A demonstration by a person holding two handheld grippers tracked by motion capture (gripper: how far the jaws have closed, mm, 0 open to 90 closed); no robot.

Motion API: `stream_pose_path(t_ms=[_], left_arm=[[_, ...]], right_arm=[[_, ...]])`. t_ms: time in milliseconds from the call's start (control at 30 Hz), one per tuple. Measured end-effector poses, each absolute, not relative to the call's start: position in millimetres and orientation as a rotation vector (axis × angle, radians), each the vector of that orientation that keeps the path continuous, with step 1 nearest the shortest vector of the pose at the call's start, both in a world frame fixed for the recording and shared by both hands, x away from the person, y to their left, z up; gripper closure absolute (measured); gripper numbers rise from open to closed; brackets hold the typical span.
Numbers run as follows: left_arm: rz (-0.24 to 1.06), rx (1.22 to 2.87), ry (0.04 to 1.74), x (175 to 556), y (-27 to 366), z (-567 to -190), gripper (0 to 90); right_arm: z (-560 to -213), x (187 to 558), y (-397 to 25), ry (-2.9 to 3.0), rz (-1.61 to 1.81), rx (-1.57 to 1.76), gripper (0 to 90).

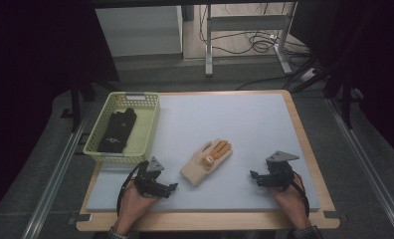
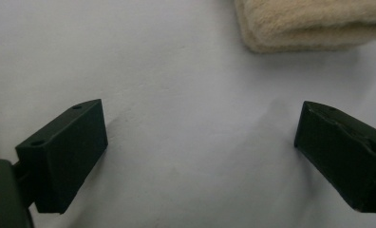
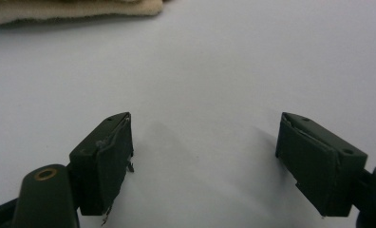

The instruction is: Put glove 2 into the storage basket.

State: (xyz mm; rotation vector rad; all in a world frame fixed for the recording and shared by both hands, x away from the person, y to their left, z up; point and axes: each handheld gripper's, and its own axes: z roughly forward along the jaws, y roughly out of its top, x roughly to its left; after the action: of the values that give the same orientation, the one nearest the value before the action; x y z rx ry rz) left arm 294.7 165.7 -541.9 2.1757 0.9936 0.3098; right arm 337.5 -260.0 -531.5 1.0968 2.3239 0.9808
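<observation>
The pale blue padded bench (image 1: 235, 129) carries a yellow-green plastic basket (image 1: 150, 124) at ten o'clock, holding a black glove (image 1: 116, 130). A cream knitted glove with orange fingertips (image 1: 205, 162) lies centrally between both claws: left claw (image 1: 172, 188) spread, right claw (image 1: 253, 177) spread, both empty.

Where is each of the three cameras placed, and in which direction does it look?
High view: above the person's side, looking forward and down on the table; forearms, left gripper and right gripper show.
Left gripper view: on the left gripper, looking along its open jaws at the cream glove.
Right gripper view: on the right gripper, jaws open.
All three views share the glove on the pale mat.
</observation>
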Motion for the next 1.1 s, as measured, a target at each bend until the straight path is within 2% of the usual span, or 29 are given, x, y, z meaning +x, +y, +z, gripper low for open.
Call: stream_pose_path(t_ms=[200, 400, 633, 933, 1033, 1100], left_arm=[[0.269, 2.158, 0.931, 295, 153, -518, 0.0], [0.242, 2.195, 0.89, 310, 124, -504, 0.0], [0.207, 2.258, 0.872, 336, 86, -506, 0.0], [0.262, 2.373, 0.887, 361, 45, -521, 0.2], [0.266, 2.394, 0.891, 366, 37, -525, 2.9], [0.248, 2.397, 0.881, 367, 34, -526, 10.7]], right_arm=[[-532, 338, -260, 2.324, 0.979, 1.095, 19.3], [-532, 338, -260, 2.324, 0.979, 1.095, 19.3], [-532, 338, -260, 2.324, 0.979, 1.094, 19.3], [-532, 338, -260, 2.324, 0.98, 1.095, 19.3], [-532, 338, -260, 2.324, 0.981, 1.095, 19.3], [-532, 338, -260, 2.324, 0.981, 1.094, 19.3]])
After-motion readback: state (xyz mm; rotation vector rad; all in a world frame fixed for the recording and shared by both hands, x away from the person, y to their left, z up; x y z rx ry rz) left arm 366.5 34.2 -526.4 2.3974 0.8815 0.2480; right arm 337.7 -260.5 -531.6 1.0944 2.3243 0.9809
